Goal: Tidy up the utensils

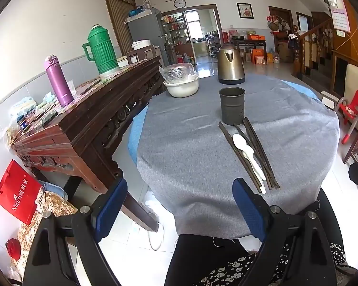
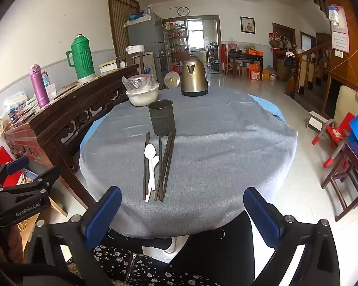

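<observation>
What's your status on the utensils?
Left gripper, right gripper open, empty. Chopsticks and spoons flat beside holder. Path clear.

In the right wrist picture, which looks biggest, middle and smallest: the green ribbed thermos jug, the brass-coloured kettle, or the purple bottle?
1. Green ribbed thermos jug, tallest.
2. Brass-coloured kettle, close behind; it is wider, so first place is unsure.
3. Purple bottle, clearly smallest.

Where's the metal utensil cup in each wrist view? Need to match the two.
Left wrist: utensil cup sits right of centre, upright on the grey tablecloth, chopsticks in front of it.
Right wrist: utensil cup sits left of centre, above the chopsticks.
Shared landmark: the brass-coloured kettle stands behind the cup in both.
</observation>
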Motion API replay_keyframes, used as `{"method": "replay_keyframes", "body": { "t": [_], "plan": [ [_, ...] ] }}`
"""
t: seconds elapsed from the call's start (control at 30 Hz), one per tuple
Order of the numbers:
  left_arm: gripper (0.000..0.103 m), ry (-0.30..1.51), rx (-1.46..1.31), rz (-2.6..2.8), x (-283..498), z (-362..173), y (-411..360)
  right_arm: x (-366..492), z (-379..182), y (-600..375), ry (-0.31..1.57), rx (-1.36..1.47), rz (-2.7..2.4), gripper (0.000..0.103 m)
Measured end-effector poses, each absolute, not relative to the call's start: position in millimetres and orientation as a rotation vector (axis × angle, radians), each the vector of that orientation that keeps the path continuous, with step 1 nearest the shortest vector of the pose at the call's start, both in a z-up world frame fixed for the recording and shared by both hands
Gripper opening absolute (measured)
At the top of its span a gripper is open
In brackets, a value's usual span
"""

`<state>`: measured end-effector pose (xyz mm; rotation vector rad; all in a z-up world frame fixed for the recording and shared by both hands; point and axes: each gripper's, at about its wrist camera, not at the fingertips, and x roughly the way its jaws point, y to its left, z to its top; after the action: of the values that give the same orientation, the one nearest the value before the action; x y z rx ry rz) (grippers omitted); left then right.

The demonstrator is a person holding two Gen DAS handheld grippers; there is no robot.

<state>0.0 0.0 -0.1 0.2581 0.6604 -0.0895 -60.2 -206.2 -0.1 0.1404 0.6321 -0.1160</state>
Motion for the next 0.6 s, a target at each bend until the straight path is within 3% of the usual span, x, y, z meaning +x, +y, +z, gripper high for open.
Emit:
{"method": "replay_keyframes", "body": {
  "t": [0.6],
  "plan": [
    [0.09, 0.653, 0.263, -0.09, -1.0, -0.1, 9.3, -66.1, 7.8, -208.1, 0.585, 0.137, -0.113, 0.103]
  ]
}}
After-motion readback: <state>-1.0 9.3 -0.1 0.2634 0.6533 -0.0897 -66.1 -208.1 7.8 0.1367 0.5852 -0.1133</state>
